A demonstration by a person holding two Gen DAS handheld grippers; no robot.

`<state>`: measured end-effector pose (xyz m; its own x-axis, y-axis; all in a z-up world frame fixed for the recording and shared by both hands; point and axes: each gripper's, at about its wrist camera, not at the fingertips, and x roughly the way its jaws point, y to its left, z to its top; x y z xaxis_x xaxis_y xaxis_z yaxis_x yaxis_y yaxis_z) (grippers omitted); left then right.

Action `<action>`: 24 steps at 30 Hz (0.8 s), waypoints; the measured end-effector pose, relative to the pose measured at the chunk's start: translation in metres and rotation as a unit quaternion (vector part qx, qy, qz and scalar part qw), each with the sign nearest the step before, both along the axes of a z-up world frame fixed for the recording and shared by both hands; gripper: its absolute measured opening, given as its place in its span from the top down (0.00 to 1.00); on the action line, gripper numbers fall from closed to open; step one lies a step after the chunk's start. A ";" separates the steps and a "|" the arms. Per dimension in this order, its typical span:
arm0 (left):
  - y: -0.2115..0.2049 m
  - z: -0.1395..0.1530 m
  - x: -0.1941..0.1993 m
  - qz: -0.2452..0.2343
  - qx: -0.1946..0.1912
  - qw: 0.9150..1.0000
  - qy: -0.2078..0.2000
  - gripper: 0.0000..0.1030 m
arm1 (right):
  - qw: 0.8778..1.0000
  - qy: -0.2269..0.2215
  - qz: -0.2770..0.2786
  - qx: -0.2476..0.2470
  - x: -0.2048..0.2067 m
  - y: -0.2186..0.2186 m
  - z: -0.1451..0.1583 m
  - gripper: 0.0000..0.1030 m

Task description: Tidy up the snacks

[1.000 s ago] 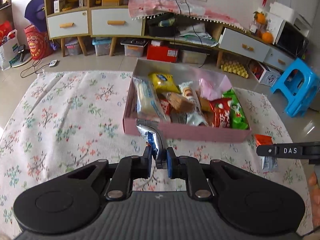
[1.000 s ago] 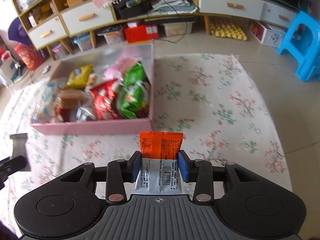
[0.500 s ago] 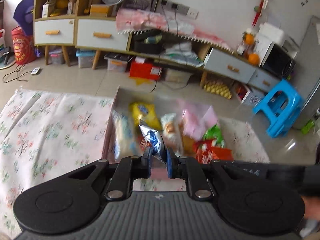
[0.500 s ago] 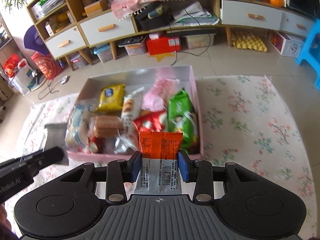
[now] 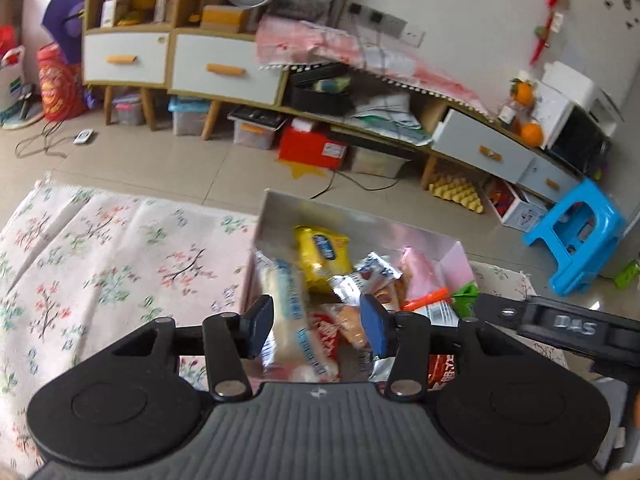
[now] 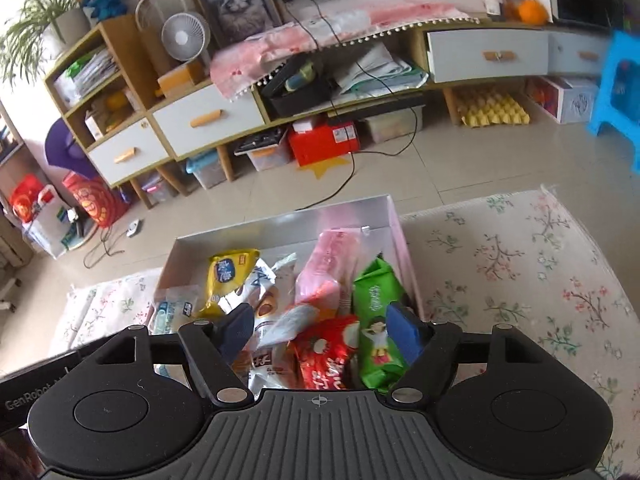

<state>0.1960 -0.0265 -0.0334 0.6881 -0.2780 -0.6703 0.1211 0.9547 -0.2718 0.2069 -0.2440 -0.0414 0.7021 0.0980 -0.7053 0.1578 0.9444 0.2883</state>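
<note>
Blue pads: your left gripper point(image 5: 316, 326) has its jaws spread wide with nothing between them, and your right gripper point(image 6: 322, 330) is just as wide and just as empty

Below the left jaws: the long white-and-blue packet point(image 5: 290, 312) lies under the gap, with a silver-ended wrapper point(image 5: 370, 274) just ahead of the right-hand pad

Below the right jaws: the red packet point(image 6: 326, 354) and the green packet point(image 6: 378, 320) sit directly under the opening; the green one touches the inside of the right-hand pad

Snacks: all the ones you can see lie heaped in the pink box point(image 6: 404, 240), overlapping each other; none shows on the floral cloth point(image 6: 520, 264) beside it

Ahead of both: the yellow bag point(image 5: 322, 254) and the pale pink packet point(image 6: 330, 268) rest nearer the far wall of the box

Snag risk: pull back low and a pad could catch a wrapper edge, above all the green one, and drag it over the near wall

Collision risk: your two tools hang close together over one box; the right tool's arm point(image 5: 568, 326) runs just beside your left one, so a sideways swing could knock them together

Pile risk: the packets look slick and loosely stacked, so a nudge from a lowered pad may slide one out

Box risk: it seems light; a bump on its wall would likely shift it along the cloth
</note>
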 end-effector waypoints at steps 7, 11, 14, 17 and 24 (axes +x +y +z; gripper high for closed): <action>-0.014 0.005 -0.026 0.022 0.109 0.994 0.000 0.32 | 0.999 0.032 -0.005 0.002 -0.027 -0.003 0.000 0.28; -0.020 0.014 -0.048 0.041 0.151 0.988 0.001 0.23 | 0.999 0.048 0.017 0.001 -0.046 0.007 0.006 0.28; -0.024 0.017 -0.065 0.051 0.177 0.983 0.013 0.12 | 0.997 0.058 0.039 -0.029 -0.066 0.021 0.012 0.26; -0.026 0.019 -0.086 0.057 0.186 0.981 0.023 0.11 | 0.995 0.064 0.041 -0.069 -0.085 0.034 0.015 0.26; -0.023 0.025 -0.118 0.073 0.186 0.980 0.020 0.10 | 0.995 0.049 0.032 -0.084 -0.141 0.031 0.029 0.21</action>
<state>0.0777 -0.0494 -0.0089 0.6739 0.0911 -0.7332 -0.0284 0.9948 0.0975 0.0664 -0.2129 -0.0128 0.6245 0.0155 -0.7809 0.1161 0.9868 0.1125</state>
